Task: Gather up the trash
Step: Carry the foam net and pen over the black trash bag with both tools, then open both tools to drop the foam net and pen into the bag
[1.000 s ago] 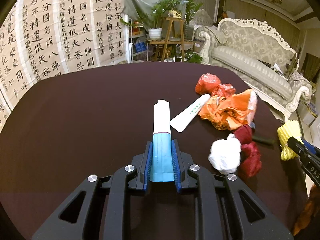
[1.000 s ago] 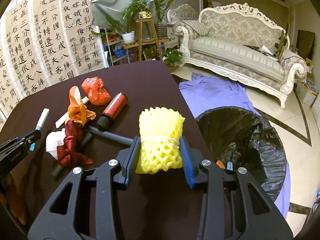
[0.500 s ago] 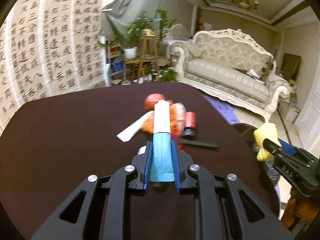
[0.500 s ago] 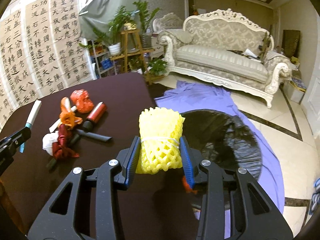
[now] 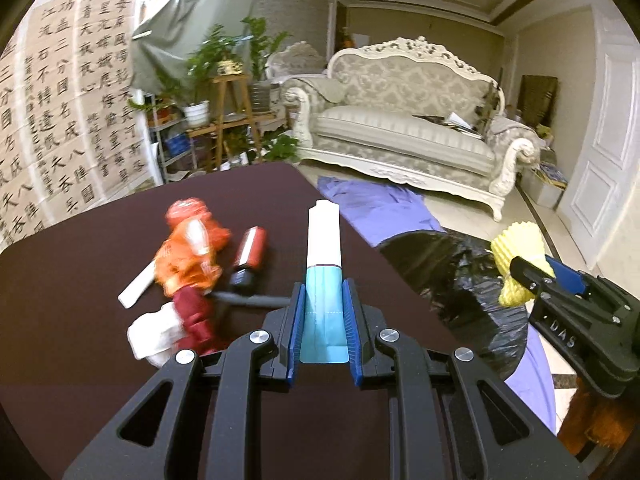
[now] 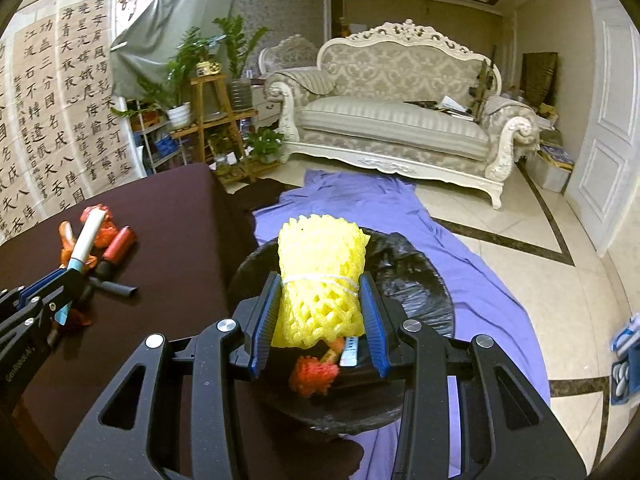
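Moved since one second ago: both grippers have travelled from above the table toward the bin; the right one was over the table edge and now hangs above the black bag.
Yellow foam net (image 6: 320,280): pinched between the blue pads of the right gripper (image 6: 320,312), directly over the open mouth of the trash bin (image 6: 420,280), not yet released.
Tube (image 5: 323,280): white and light blue, held pressed between the jaws of the left gripper (image 5: 323,320), above the table near its edge on the bin side, pointing forward.
Bin contents: one red crumpled piece (image 6: 314,374) and a small flat item beside it lie inside, under the net.
Remaining on table (image 5: 80,280): one orange wrapper bundle (image 5: 188,256), one white strip (image 5: 138,288), one red bottle with dark cap (image 5: 250,254), one dark stick (image 5: 256,300), one dark red cloth piece (image 5: 196,314), one white crumpled paper (image 5: 154,336). Some pieces are blurred, so this count is approximate.
Grippers: two, each holding one thing.
Risk: the net is light and springy; if the jaws open while it is near the rim, it may bounce out onto the purple cloth (image 6: 480,280). The tube sticks out far from its grip, so it may tilt or slip on the way. The two grippers are close, so they may bump over the bin.
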`<state>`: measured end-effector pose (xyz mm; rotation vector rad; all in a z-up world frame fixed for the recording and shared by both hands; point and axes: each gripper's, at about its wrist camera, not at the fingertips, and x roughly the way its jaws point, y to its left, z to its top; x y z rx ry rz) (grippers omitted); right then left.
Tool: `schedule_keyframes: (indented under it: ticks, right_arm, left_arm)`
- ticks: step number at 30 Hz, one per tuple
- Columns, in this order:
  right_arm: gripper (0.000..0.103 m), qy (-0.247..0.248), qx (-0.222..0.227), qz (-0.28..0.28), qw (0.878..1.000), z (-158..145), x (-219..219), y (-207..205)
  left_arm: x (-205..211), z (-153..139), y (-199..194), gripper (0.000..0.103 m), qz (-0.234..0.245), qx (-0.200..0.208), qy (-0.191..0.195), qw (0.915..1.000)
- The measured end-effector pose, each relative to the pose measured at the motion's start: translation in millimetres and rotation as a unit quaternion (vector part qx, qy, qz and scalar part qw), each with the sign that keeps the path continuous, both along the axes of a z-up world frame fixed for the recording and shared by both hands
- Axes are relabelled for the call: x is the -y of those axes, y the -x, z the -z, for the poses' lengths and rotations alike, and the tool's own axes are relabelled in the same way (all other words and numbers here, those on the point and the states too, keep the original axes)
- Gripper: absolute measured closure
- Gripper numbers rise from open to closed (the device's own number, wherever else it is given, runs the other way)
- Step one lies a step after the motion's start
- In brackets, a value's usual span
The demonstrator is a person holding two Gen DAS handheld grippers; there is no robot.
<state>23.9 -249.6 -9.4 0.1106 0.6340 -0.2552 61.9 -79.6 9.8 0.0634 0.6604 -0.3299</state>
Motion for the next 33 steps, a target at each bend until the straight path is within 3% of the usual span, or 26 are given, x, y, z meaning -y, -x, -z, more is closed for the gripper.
schedule_keyframes:
  ticks: [11, 21, 24, 29, 33]
  right_arm:
    - [0.065, -0.012, -0.007, 0.019, 1.0, 13.3, 34.8, -14.0]
    - [0.064, -0.037, -0.016, 0.03, 0.999, 28.2, 60.2, -28.0]
    - [0.061, -0.045, -0.02, 0.031, 0.998, 32.1, 64.9, -32.3]
    - [0.056, -0.05, -0.024, 0.039, 0.998, 36.5, 68.5, -34.2]
    - [0.056, -0.051, -0.026, 0.042, 0.998, 37.7, 69.6, -33.1]
  left_arm:
    - [62.0, 13.2, -16.1, 0.083, 0.047, 0.001, -0.029, 0.9985]
    - [92.0, 24.7, -34.5, 0.082, 0.058, -0.012, -0.043, 0.9973]
    - [95.1, 29.3, -39.9, 0.075, 0.055, -0.022, -0.046, 0.9972]
    - [95.6, 32.9, -42.2, 0.053, 0.05, -0.026, -0.048, 0.9973]
    - [92.0, 34.5, -42.4, 0.047, 0.043, -0.032, -0.044, 0.9976]
